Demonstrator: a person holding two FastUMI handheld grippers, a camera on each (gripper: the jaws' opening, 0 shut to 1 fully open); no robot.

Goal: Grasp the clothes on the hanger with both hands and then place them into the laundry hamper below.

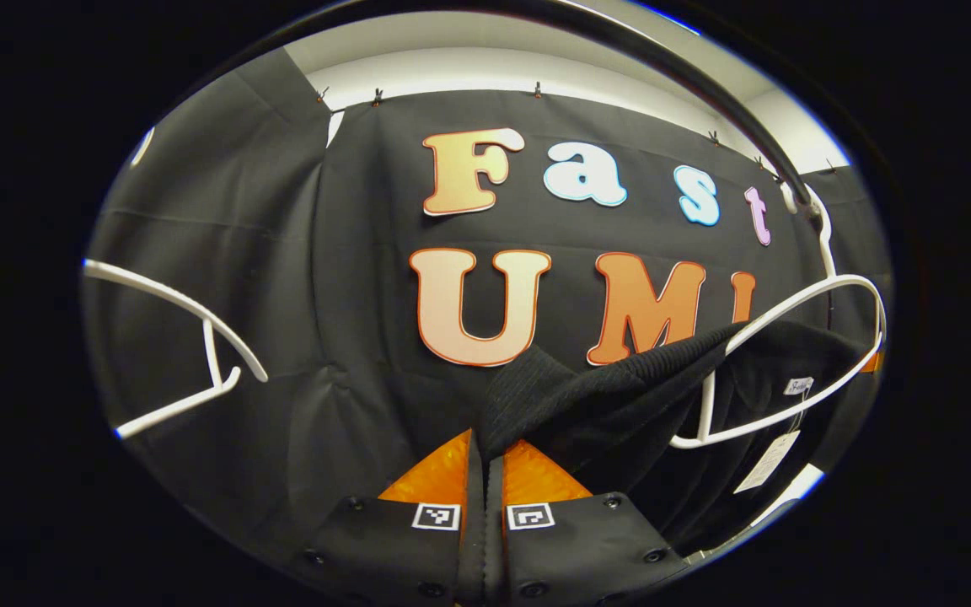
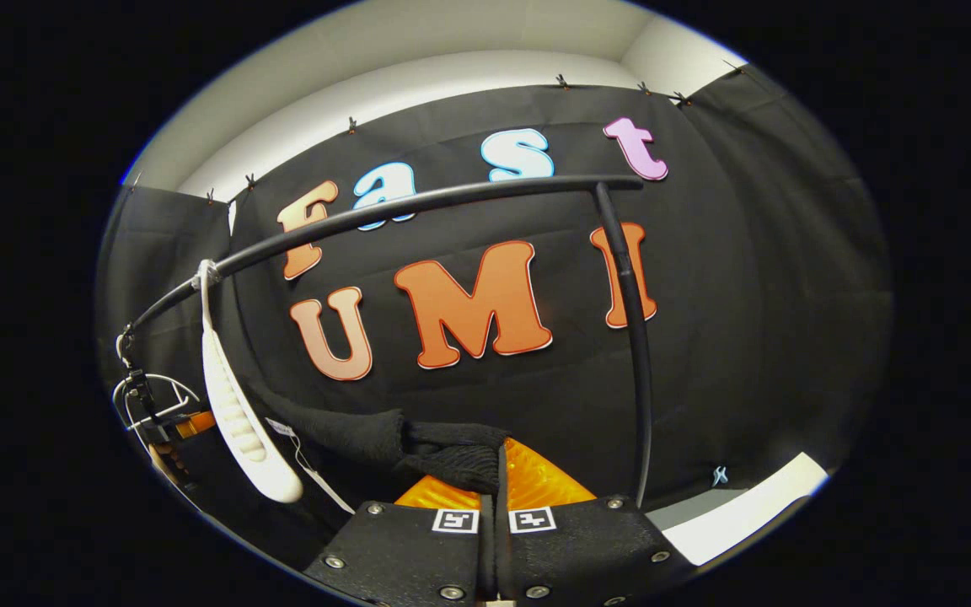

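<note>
Black garment (image 1: 612,405) (ribbed knit) hangs on the white hanger (image 1: 789,362); my left gripper (image 1: 484,472) and right gripper (image 2: 498,476) each pinch its fabric.

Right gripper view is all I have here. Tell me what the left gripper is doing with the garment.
Observer: In the left gripper view, the left gripper is shut on the black garment, pinching a ribbed edge.
Operator: Report whether it is off the hanger.
Observer: Not yet. The garment's far side is draped over a white hanger, which hangs from the black rail.
Operator: Name anything else on that rail.
Observer: A second white hanger hangs bare to the left.
Operator: Check for tags.
Observer: A paper tag dangles below the garment's collar label.
</note>
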